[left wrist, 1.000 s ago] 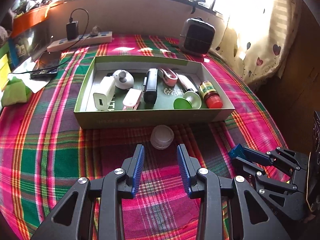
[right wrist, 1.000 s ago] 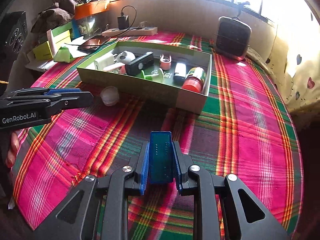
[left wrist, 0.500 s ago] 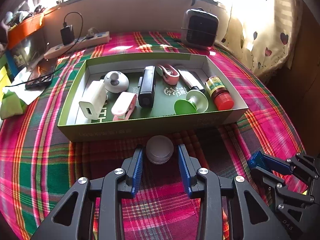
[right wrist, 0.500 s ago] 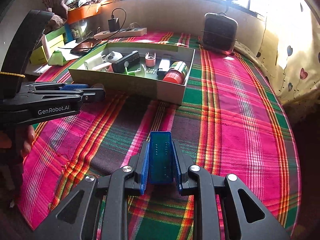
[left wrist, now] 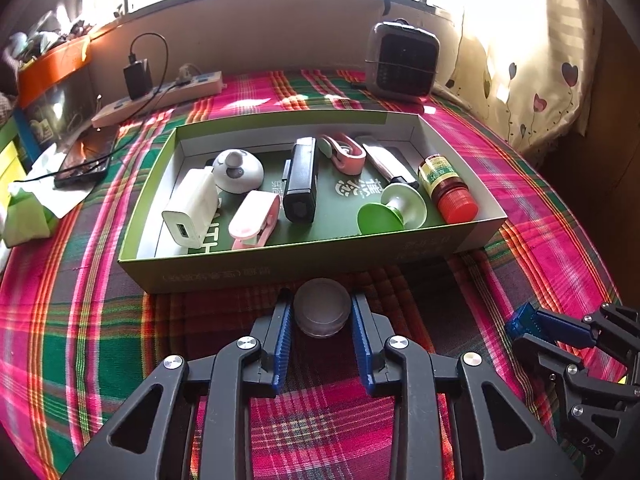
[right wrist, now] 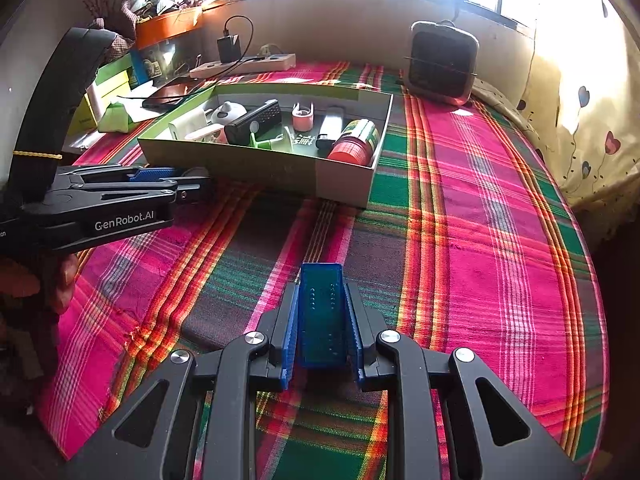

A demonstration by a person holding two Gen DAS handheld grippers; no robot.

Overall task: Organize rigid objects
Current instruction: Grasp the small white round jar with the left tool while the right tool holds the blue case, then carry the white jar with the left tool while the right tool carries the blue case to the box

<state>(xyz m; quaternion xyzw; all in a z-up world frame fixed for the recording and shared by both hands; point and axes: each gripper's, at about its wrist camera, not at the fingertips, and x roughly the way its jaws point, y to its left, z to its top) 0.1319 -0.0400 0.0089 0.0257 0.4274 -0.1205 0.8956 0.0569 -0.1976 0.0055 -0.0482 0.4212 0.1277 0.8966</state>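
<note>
A small clear round jar (left wrist: 322, 308) lies on the plaid cloth just in front of the green box (left wrist: 280, 268). My left gripper (left wrist: 320, 306) is closing around it, and both blue pads touch its sides. The right wrist view shows that left gripper (right wrist: 188, 184) from the side, low against the box front (right wrist: 260, 164). My right gripper (right wrist: 322, 296) is shut on a blue rectangular block (right wrist: 322, 316), held over the cloth right of the left gripper. The block's tip (left wrist: 520, 322) shows in the left wrist view. The box holds a white charger (left wrist: 190, 210), a red-capped bottle (left wrist: 448, 188) and several other small items.
A black heater (left wrist: 402, 62) stands behind the box at the back right. A power strip (left wrist: 160, 98) with a plugged charger, a phone (left wrist: 82, 162) and green packets sit at the back left. The plaid cloth (right wrist: 480, 240) stretches right of the box. A hand (right wrist: 64, 280) holds the left gripper.
The left gripper moved forward and down until the jar sat between its fingers, then its jaws narrowed onto the jar. The right gripper stayed still, holding the blue block.
</note>
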